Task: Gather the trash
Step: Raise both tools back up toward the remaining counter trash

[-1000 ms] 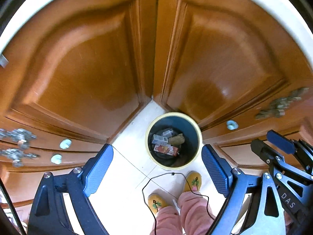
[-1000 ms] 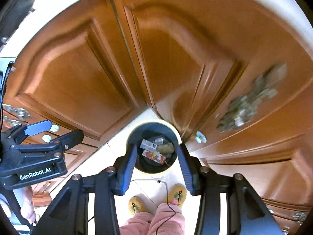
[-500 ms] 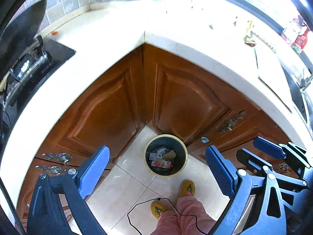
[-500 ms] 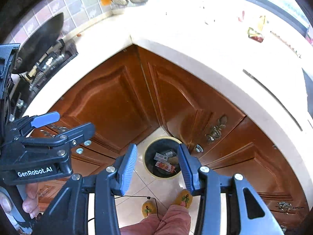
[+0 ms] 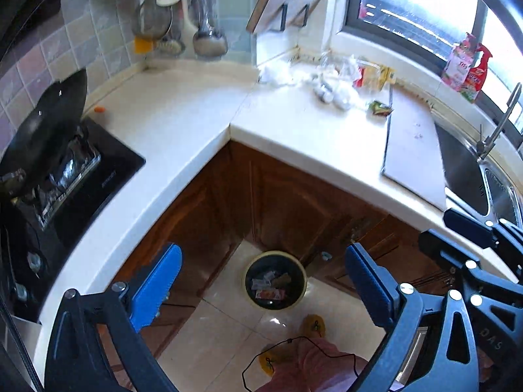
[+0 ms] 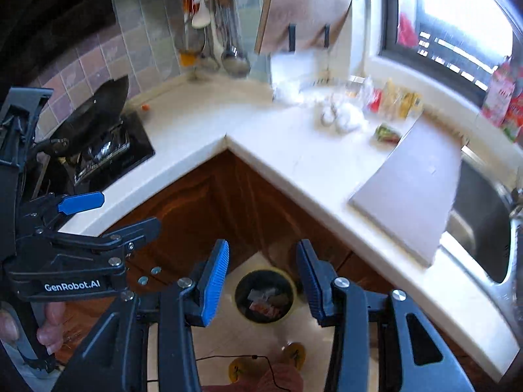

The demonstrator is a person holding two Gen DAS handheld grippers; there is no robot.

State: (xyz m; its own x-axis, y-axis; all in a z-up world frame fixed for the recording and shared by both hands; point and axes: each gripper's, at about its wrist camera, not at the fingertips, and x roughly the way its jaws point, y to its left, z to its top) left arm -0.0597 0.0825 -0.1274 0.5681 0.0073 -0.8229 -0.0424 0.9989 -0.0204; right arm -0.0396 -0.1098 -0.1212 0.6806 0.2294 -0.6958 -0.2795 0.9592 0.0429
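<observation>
1. left tongs [image 5: 263, 285] are widening, jaws far apart with nothing between them.
2. right tongs [image 6: 261, 282] stand half apart, gripping nothing.
3. below both, a bin [image 5: 275, 279] on the floor in the cabinet corner holds wrappers [image 5: 268, 289].
4. more trash [image 5: 343, 81] lies at the counter's [image 5: 294, 124] back edge by the window, beside a cutting board [image 5: 413, 150].

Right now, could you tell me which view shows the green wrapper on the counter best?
The left wrist view: the wrapper is sharper there. The right wrist view shows it blurred beside the board's corner.
</observation>
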